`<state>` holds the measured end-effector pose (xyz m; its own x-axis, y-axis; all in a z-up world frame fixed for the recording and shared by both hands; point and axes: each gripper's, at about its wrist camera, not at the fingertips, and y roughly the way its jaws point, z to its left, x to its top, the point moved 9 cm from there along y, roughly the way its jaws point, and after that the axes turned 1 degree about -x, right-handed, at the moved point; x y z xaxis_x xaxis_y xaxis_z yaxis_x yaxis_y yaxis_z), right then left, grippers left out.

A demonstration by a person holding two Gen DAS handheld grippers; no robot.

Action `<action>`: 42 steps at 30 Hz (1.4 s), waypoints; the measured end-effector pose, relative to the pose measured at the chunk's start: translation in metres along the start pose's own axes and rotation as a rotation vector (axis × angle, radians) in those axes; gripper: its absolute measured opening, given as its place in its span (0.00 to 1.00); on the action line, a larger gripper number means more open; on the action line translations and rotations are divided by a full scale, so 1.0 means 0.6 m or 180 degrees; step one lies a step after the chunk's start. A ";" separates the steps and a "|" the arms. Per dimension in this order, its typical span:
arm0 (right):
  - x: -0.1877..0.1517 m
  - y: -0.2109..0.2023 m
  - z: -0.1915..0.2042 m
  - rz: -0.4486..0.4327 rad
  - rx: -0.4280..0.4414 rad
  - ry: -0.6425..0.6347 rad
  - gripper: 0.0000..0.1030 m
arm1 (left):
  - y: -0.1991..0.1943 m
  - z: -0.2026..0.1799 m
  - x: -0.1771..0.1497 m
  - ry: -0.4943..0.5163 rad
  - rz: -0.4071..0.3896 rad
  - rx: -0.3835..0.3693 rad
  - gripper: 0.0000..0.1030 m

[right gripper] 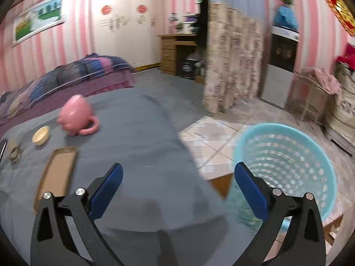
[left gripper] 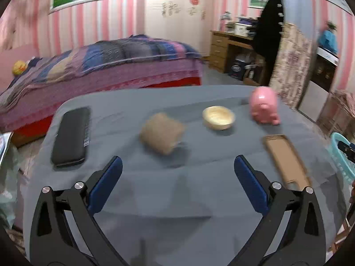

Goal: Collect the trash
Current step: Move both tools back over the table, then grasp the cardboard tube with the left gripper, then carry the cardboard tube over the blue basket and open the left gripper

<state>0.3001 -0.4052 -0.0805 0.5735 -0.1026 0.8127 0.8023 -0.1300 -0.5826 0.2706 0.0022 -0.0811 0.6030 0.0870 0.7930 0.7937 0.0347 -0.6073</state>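
A brown paper roll (left gripper: 163, 133) lies on the grey table cloth (left gripper: 177, 188), just ahead of my left gripper (left gripper: 177, 166), which is open and empty. A flat cardboard tray (left gripper: 286, 159) lies to the right; it also shows in the right wrist view (right gripper: 58, 173). The roll shows small at the far left of the right wrist view (right gripper: 13, 151). My right gripper (right gripper: 178, 173) is open and empty above the table's right edge. A light blue mesh basket (right gripper: 286, 161) stands on the floor to its right; its rim shows in the left wrist view (left gripper: 341, 157).
On the table stand a pink piggy bank (left gripper: 265, 107), a cream bowl (left gripper: 218, 117) and a black case (left gripper: 72, 136). A bed (left gripper: 99, 71) lies behind the table. A desk (left gripper: 228, 51) and a draped cabinet (right gripper: 233, 57) stand further back.
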 end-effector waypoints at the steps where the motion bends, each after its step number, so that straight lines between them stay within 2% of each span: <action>1: -0.003 0.002 0.023 0.0018 0.0051 -0.0051 0.96 | 0.003 0.018 -0.005 -0.0036 0.0015 0.0031 0.95; 6: -0.016 0.015 0.104 0.0125 0.0239 -0.0174 0.96 | 0.024 0.069 -0.019 -0.0056 0.0103 0.0083 0.95; 9: -0.025 0.022 0.139 0.0212 0.0313 -0.0237 0.96 | 0.048 0.082 -0.016 -0.0082 0.0175 0.0007 0.95; 14: -0.038 0.027 0.156 0.0292 0.0282 -0.0331 0.95 | 0.098 0.065 0.008 -0.0056 0.0330 -0.0215 0.94; 17: -0.039 0.026 0.147 0.0302 0.0272 -0.0310 0.95 | 0.135 0.044 0.018 0.0023 0.0397 -0.0145 0.94; 18: -0.038 0.027 0.145 0.0302 0.0264 -0.0311 0.95 | 0.148 0.037 0.020 0.0030 0.0434 -0.0161 0.89; 20: -0.038 0.026 0.136 0.0292 0.0222 -0.0330 0.95 | 0.176 0.023 0.017 0.0040 0.0571 -0.0240 0.72; 21: -0.037 0.027 0.132 0.0288 0.0210 -0.0345 0.95 | 0.187 0.015 0.015 0.0056 0.0644 -0.0246 0.58; 22: -0.036 0.024 0.126 0.0276 0.0191 -0.0366 0.95 | 0.192 0.012 0.014 0.0076 0.0675 -0.0226 0.51; 24: -0.030 0.020 0.113 0.0237 0.0150 -0.0396 0.95 | 0.188 -0.003 0.017 0.0102 0.0647 -0.0159 0.44; 26: -0.023 0.014 0.096 0.0192 0.0099 -0.0389 0.95 | 0.165 -0.036 0.024 -0.0007 0.0578 -0.0329 0.40; 27: -0.017 0.010 0.082 0.0165 0.0087 -0.0339 0.95 | 0.154 -0.056 0.026 -0.0037 0.0547 -0.0414 0.12; 28: -0.013 0.009 0.074 0.0158 0.0091 -0.0297 0.95 | 0.146 -0.076 0.025 -0.0037 0.0548 -0.0499 0.05; 31: -0.009 0.003 0.042 0.0146 0.0102 -0.0129 0.95 | 0.128 -0.132 0.020 -0.0009 0.0517 -0.0633 0.03; 36: 0.002 -0.013 -0.014 0.0058 -0.0005 -0.0077 0.95 | 0.113 -0.193 0.014 0.0154 0.0533 -0.0664 0.03; 39: 0.009 -0.019 -0.043 0.0022 -0.0023 0.0023 0.95 | 0.090 -0.218 0.023 0.0220 0.0471 -0.0660 0.03; 42: 0.017 -0.027 -0.078 -0.0028 -0.0090 0.0128 0.95 | 0.056 -0.274 0.047 0.0359 0.0317 -0.0719 0.03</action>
<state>0.2854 -0.4503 -0.0632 0.5590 -0.1407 0.8172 0.8020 -0.1588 -0.5759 0.3274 -0.1578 -0.0709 0.6742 -0.0330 0.7378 0.7201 -0.1925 -0.6666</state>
